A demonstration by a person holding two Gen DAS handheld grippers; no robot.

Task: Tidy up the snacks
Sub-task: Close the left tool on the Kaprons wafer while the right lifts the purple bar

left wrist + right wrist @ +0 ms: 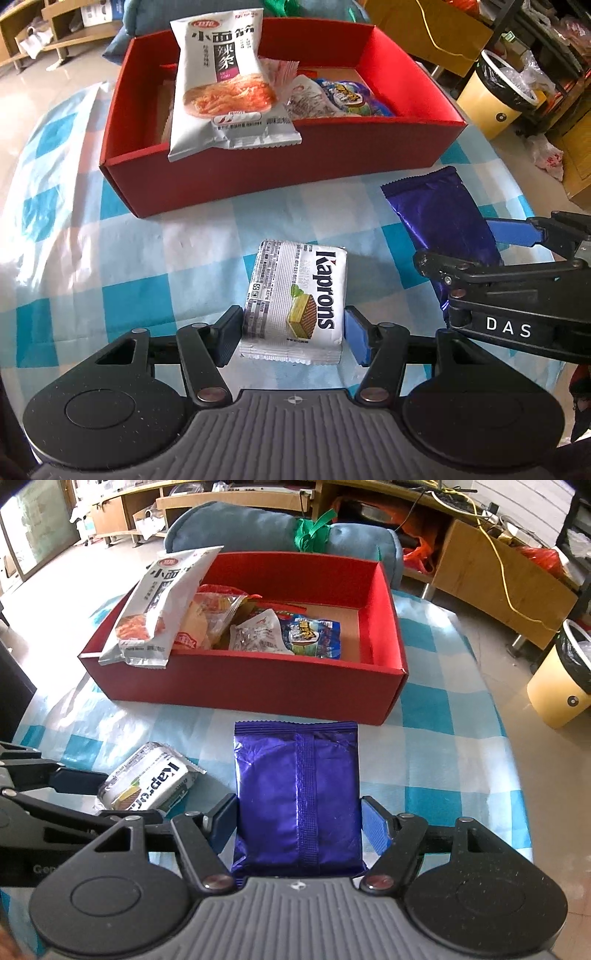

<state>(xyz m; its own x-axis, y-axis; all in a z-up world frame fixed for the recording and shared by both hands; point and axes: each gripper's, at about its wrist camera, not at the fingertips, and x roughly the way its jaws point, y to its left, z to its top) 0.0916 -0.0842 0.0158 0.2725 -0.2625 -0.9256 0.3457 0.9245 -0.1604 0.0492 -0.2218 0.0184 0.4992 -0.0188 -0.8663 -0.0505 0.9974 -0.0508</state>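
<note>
You are at the pick-up step: two snacks lie on the bench [92, 236], a blue and white checked cloth, each sitting between the fingers of one claw, with neither lifted.

The red box [258, 686] fills the upper middle of both views. Several packets already lie in it, crowded toward its left and centre, and bare floor shows at its right end. A tall white and grey spicy-strip packet [218, 85] leans over the box's front left wall.

The purple foil packet [299, 797] lies flat at lower centre of the right view, seam side up and shiny. Your right claw [299, 823] straddles its near end, fingers narrow and against or just beside its edges; I cannot tell whether they are pressing.

The wafer packet [295, 299], white with "Kaprons" in dark letters, lies at lower centre of the left view. Your left claw [293, 332] brackets its near end, the left finger touching and a thin gap showing on the right.

Next, I judge, you need to pinch firmly, lift, and carry each packet up the frame over the front wall, aiming for the bare right end.
</note>
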